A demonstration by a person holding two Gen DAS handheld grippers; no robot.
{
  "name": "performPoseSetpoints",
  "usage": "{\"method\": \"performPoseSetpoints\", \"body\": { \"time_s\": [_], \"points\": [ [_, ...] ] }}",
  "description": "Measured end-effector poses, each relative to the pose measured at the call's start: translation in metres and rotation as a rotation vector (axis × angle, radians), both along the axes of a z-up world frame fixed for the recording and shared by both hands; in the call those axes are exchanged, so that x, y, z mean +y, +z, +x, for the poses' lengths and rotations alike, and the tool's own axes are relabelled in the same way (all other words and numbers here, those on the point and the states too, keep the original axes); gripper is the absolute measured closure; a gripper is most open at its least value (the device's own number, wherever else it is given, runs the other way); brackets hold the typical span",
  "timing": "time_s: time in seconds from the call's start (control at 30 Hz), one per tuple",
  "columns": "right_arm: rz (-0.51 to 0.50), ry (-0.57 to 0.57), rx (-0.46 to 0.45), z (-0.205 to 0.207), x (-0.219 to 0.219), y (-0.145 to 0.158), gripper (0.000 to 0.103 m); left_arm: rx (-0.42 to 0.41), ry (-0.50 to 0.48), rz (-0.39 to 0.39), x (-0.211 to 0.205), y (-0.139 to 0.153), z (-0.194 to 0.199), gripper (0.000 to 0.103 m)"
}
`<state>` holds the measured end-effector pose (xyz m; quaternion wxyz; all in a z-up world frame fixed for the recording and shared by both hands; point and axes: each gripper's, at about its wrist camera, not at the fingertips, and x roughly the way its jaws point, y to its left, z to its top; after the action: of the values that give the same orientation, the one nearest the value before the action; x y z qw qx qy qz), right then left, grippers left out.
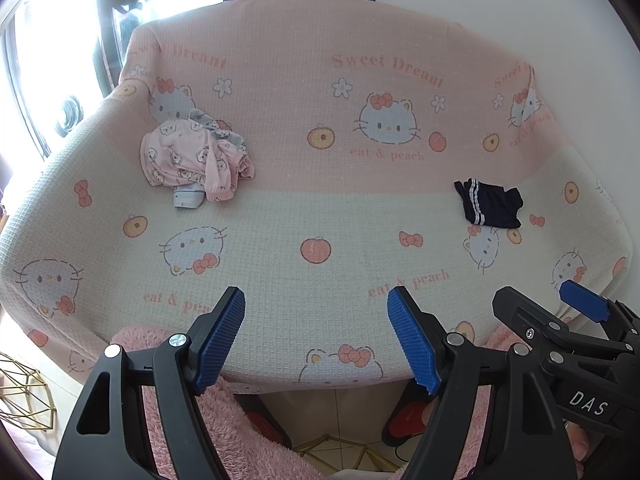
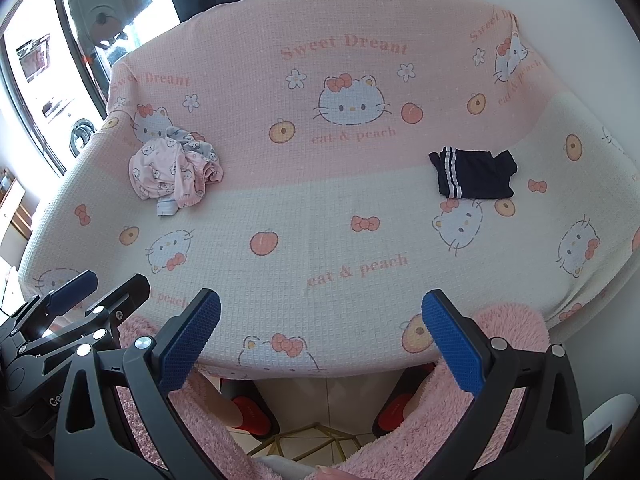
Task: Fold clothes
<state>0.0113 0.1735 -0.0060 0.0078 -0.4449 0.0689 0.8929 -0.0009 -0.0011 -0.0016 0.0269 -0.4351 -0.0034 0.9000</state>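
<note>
A crumpled heap of pink and grey bear-print clothes [image 1: 192, 158] [image 2: 174, 170] lies at the back left of the sofa seat. A folded dark navy garment with white stripes [image 1: 490, 202] [image 2: 472, 174] lies flat at the right. My left gripper [image 1: 316, 312] hovers open over the seat's front edge, nothing between its blue pads. My right gripper [image 2: 320, 316] is open too, beside it and equally empty. Each gripper shows at the edge of the other's view: the right gripper [image 1: 560, 312] and the left gripper [image 2: 104, 288]. Both stand well short of the clothes.
The sofa is draped in a pink and cream cartoon-cat blanket [image 1: 320, 216] [image 2: 320, 216]. Fluffy pink fabric [image 2: 460, 420] covers the person's legs below the grippers, with red and black slippers [image 2: 250, 412] on the tiled floor. A gold wire basket [image 1: 24, 396] sits low left. Glass doors [image 2: 44, 72] are on the left.
</note>
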Motion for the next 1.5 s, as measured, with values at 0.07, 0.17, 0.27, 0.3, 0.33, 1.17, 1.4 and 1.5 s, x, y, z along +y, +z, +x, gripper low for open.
{"method": "performPoseSetpoints", "body": {
  "time_s": [0.07,0.17,0.27,0.3,0.33,1.17,1.4,1.5],
  "points": [
    [0.006,0.013,0.005,-0.003,-0.003,0.001,0.001,-0.001,-0.004,0.009,-0.002,-0.001,-0.002,0.027],
    [0.025,0.058,0.024,-0.013,-0.013,0.003,0.001,-0.004,-0.018,0.039,-0.008,-0.003,-0.006,0.027],
    [0.045,0.102,0.044,-0.023,-0.022,0.006,0.001,0.005,-0.023,0.06,-0.02,-0.004,-0.016,0.027],
    [0.051,0.117,0.051,-0.026,-0.026,0.007,0.001,0.01,-0.022,0.065,-0.025,-0.004,-0.02,0.027],
    [0.058,0.132,0.058,-0.029,-0.029,0.007,0.001,0.029,-0.028,0.056,-0.029,-0.003,-0.024,0.027],
    [0.135,0.488,-0.109,-0.313,-0.215,-0.145,0.037,-0.152,0.288,0.316,-0.215,-0.16,-0.3,0.027],
    [0.05,0.563,-0.176,-0.363,-0.251,-0.21,0.045,-0.184,0.218,0.353,-0.216,-0.201,-0.35,0.027],
    [0.023,0.551,-0.208,-0.374,-0.257,-0.228,0.045,-0.2,0.226,0.374,-0.217,-0.216,-0.355,0.03]
  ]
}}
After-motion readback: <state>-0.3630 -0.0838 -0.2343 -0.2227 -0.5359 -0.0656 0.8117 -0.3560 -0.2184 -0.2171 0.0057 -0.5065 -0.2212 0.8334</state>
